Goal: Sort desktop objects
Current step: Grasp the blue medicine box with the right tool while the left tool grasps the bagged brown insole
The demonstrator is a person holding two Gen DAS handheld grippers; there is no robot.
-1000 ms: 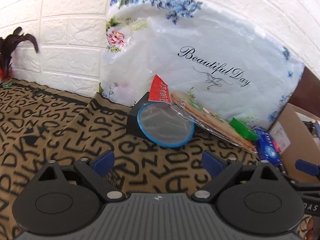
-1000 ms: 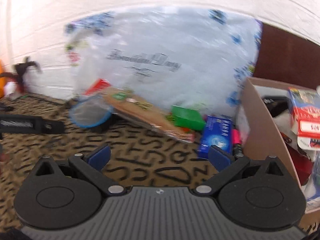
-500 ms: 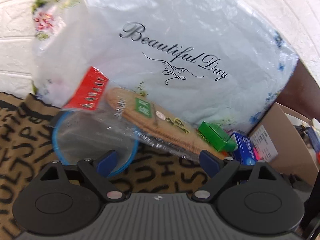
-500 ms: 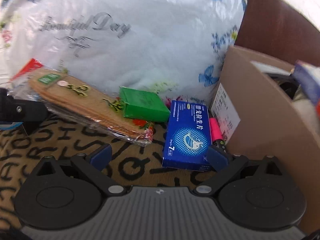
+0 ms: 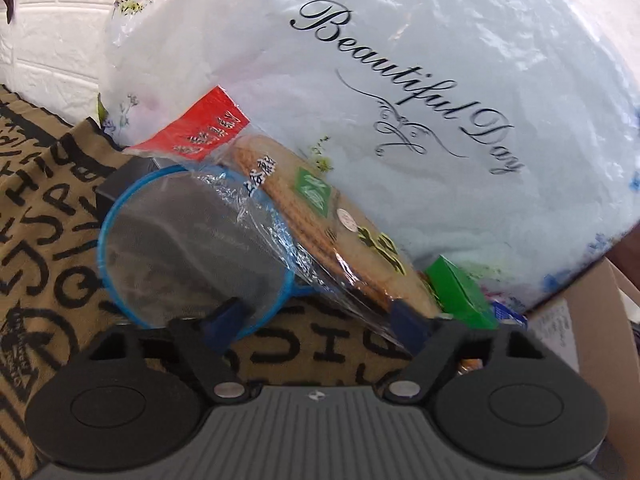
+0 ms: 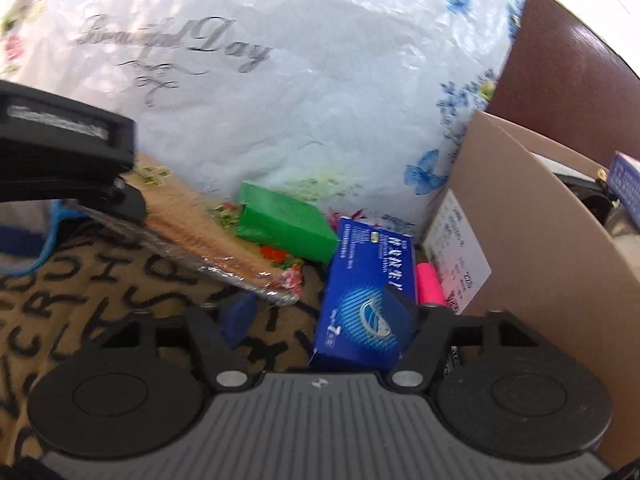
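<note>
A blue-rimmed round mesh sieve leans on a black box. Over it lies a clear-wrapped brown pack with a red label. My left gripper is closing around the pack's lower edge and the sieve rim; its pads are apart from them. A blue box lies beside a green box and a pink marker. My right gripper is closing with the blue box between its fingers. The right finger is against the box's side and the left one stands off. The left gripper's body shows at the left.
A big white plastic bag printed "Beautiful Day" stands right behind the items against a white brick wall. An open cardboard box holding several things stands at the right. A brown cloth with black letters covers the table.
Both grippers have moved forward and down to the pile, and both jaws have narrowed. The sieve and pack now fill the left view. The blue box now sits between the right fingers.
</note>
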